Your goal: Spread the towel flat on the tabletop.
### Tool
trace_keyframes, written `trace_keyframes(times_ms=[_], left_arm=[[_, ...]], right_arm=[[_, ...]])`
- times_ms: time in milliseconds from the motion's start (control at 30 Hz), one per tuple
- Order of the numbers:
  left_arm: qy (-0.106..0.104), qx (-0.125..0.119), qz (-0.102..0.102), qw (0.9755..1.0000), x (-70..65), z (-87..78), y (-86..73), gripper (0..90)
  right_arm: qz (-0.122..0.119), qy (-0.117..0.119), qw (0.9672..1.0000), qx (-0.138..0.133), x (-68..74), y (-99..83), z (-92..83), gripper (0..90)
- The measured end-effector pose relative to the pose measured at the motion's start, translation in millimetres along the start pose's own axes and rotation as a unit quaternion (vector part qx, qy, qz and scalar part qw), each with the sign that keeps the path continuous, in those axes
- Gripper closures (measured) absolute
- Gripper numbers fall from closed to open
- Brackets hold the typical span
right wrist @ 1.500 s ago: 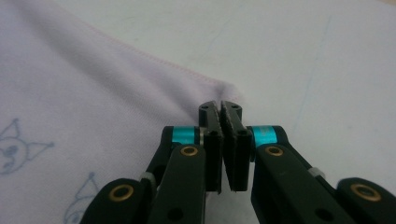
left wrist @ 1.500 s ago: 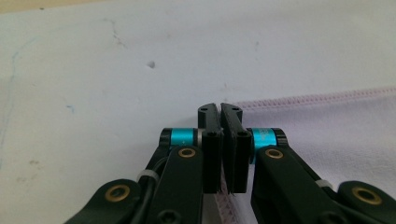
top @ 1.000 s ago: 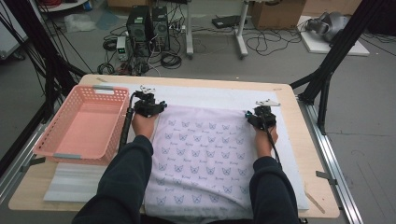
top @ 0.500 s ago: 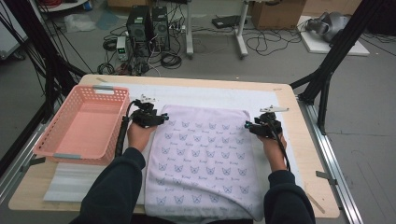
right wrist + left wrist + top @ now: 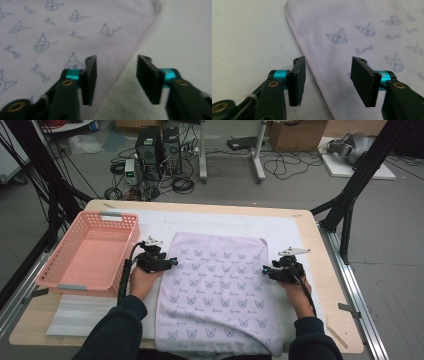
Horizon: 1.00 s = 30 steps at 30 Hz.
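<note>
Reaching in from the bottom edge of the high view, the person's dark sleeves carry both tools. The left gripper (image 5: 172, 262) straddles the left hem of the pale lilac cat-print towel (image 5: 220, 295), jaws apart after just closing a little, pads not pressing. At centre right, the right gripper (image 5: 265, 271) straddles the opposite hem likewise. Farther left sits the pink plastic basket (image 5: 65, 277).
</note>
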<state>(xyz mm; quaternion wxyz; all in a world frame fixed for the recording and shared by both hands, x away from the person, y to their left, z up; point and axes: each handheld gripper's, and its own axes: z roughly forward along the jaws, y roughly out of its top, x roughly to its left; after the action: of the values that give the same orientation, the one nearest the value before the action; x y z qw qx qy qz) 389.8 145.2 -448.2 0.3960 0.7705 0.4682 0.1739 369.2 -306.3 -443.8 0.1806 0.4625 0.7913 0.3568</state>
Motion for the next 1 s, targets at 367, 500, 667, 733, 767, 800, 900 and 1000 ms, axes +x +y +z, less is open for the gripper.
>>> trace_keyframes(times_ms=[367,500,667,733,767,800,900,1000], left_arm=[[0.040,-0.033,-0.032,0.9982,-0.7,2.8,-1.1,86.3],[0.048,-0.044,-0.050,0.9966,1.4,5.0,0.7,86.2],[0.009,-0.035,-0.055,0.9978,3.5,-5.9,-2.7,53.9],[-0.001,-0.038,-0.045,0.9983,-1.1,-13.7,-9.4,48.0],[-0.007,-0.035,-0.037,0.9987,-2.8,-18.2,-12.8,47.7],[-0.010,-0.031,-0.032,0.9990,-5.7,-21.8,-15.5,46.5],[-0.028,-0.037,-0.022,0.9987,-13.0,-34.4,-24.2,45.4],[-0.043,-0.047,-0.012,0.9979,-21.6,-45.6,-30.9,45.0]], right_arm=[[-0.011,-0.040,0.9987,-0.029,-6.0,-3.2,4.5,89.1],[-0.014,-0.085,0.9953,-0.044,-7.1,0.0,7.8,88.9],[0.015,-0.085,0.9943,-0.062,-4.4,2.9,2.2,71.1],[0.016,-0.083,0.9941,-0.068,-1.3,0.0,-7.7,68.6],[0.013,-0.083,0.9940,-0.071,0.5,-2.4,-12.9,66.9],[0.011,-0.081,0.9943,-0.069,2.2,-5.2,-18.5,65.9],[0.009,-0.072,0.9943,-0.078,8.7,-17.9,-36.2,63.7],[0.000,-0.069,0.9951,-0.071,16.6,-33.2,-52.0,62.2]])
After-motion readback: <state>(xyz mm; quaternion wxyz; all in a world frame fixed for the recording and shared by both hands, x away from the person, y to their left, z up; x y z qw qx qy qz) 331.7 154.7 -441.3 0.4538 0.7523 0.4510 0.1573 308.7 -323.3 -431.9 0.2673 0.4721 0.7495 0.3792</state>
